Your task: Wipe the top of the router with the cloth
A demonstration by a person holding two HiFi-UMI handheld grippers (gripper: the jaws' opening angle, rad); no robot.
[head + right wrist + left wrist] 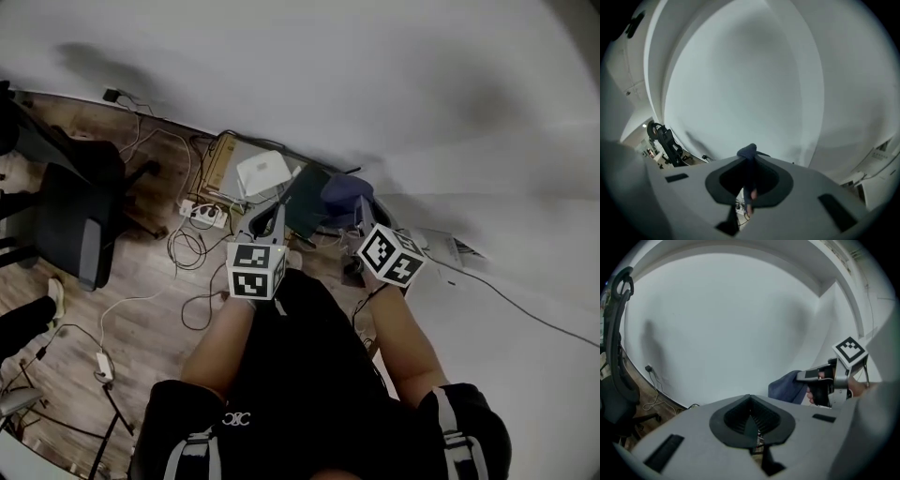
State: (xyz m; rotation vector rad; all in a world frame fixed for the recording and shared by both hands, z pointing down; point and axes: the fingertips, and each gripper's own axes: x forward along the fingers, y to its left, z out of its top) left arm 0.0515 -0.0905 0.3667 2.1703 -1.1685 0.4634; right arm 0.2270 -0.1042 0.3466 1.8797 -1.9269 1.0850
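The router (pixel 262 173), as I judge the flat white box to be, lies low on the floor at its edge along the wall, beside a brown cardboard box (pixel 221 159) and above a power strip (pixel 206 216) with loose cables. My right gripper (pixel 749 187) is clamped on the cloth (pixel 747 152): a dark blue fold stands up between its jaws. In the head view the cloth (pixel 345 197) hangs as a bunch in front of that gripper (pixel 361 223), to the right of the router and apart from it. My left gripper (pixel 751 425) has its jaws together with nothing between them, and in the head view it (pixel 270 223) is raised just below the router, not touching it.

So I judge that the cloth is in hand, but no wiping contact shows. Bringing the cloth down onto the router's top and passing it across is all left to do.

Neither gripper view shows the router; both look mostly at blank wall. In the head view it is too small for me to tell dust, or whether it rests on the floor itself or on something. Most of the cloth is hidden behind my right gripper
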